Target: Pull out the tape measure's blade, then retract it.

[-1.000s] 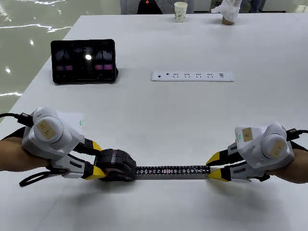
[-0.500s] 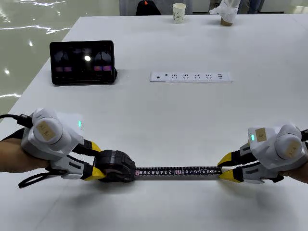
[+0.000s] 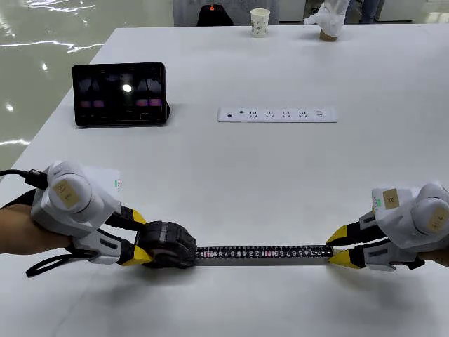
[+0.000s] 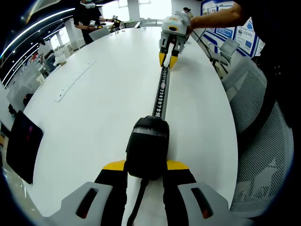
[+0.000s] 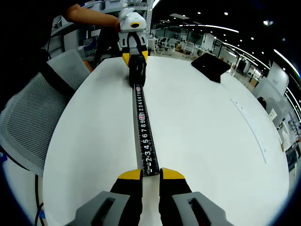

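Near edge of the bench (image 3: 280, 175), head view. The black tape measure case (image 3: 168, 243) is being gripped at 8 o'clock by the left tongs (image 3: 140, 235), their yellow tips clenched on its two sides. The case is resting on the bench top.

The blade (image 3: 263, 251) is being held drawn out flat along the bench, running from the case toward 4 o'clock. Its free end is being pinched by the right tongs (image 3: 337, 247). In the right gripper view the jaws are being kept nearly together, with the blade's end between the yellow tips. The two tongs are being held well apart, with the numbered blade between them.

Mid bench: a white power strip (image 3: 277, 114) is lying just above centre, toward 12 o'clock. A dark tablet (image 3: 120, 93) is propped at 10 o'clock.

Far edge: a paper cup (image 3: 260, 20) is standing at 12 o'clock, and a white-gloved hand (image 3: 330, 14) is seen at 1 o'clock.
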`<action>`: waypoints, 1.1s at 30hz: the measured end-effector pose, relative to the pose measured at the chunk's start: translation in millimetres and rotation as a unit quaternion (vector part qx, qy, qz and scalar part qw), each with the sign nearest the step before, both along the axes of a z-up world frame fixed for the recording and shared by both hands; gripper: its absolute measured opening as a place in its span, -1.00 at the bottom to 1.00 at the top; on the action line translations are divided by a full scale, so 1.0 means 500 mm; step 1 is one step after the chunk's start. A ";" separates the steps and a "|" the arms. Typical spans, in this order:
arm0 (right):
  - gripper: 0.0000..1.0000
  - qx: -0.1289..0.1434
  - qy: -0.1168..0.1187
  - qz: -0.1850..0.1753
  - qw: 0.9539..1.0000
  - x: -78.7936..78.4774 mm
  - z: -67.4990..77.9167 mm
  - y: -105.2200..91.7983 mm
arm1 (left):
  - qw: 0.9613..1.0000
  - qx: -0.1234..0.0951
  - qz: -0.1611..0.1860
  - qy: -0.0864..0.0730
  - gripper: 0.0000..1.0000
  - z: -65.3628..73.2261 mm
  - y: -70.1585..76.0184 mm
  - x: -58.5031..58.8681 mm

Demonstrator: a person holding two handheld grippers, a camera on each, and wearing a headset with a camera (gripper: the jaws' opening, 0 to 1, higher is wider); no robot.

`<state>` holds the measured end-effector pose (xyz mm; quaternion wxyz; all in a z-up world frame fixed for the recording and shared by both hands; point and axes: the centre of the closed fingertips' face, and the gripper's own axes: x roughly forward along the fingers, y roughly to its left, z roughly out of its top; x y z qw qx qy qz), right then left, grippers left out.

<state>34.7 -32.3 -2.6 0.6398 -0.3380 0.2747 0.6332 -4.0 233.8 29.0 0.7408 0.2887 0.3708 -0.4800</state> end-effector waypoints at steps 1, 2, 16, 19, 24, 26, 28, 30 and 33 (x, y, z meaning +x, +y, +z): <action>-0.82 -0.001 0.000 0.000 1.000 0.000 0.000 -0.002 | 1.000 0.000 0.000 0.000 -0.55 0.000 0.000 0.000; -0.82 -0.001 0.000 -0.002 1.000 0.000 0.000 -0.004 | 1.000 0.000 0.000 0.000 -0.55 0.000 0.000 0.000; -0.81 -0.003 -0.001 -0.010 1.000 0.005 -0.002 -0.019 | 1.000 0.004 -0.001 0.001 -0.54 -0.002 0.002 0.003; -0.80 -0.006 -0.001 -0.011 1.000 0.005 -0.002 -0.019 | 1.000 0.008 -0.002 0.000 -0.54 -0.002 0.001 0.003; -0.79 -0.011 0.000 -0.012 1.000 0.006 -0.005 -0.020 | 1.000 0.015 -0.002 -0.003 -0.53 -0.001 -0.002 0.002; -0.78 -0.013 0.001 -0.011 1.000 0.006 -0.005 -0.019 | 1.000 0.018 -0.002 -0.004 -0.53 -0.001 -0.002 0.002; -0.78 -0.016 0.000 -0.009 1.000 0.006 -0.006 -0.019 | 1.000 0.020 -0.002 -0.005 -0.53 -0.001 -0.003 0.002; -0.77 -0.024 -0.003 -0.005 1.000 0.006 -0.007 -0.018 | 1.000 0.022 -0.002 -0.006 -0.53 -0.001 -0.003 0.002; -0.76 -0.032 -0.010 0.000 0.999 0.008 -0.007 -0.017 | 1.000 0.024 -0.001 -0.006 -0.53 -0.001 -0.003 0.003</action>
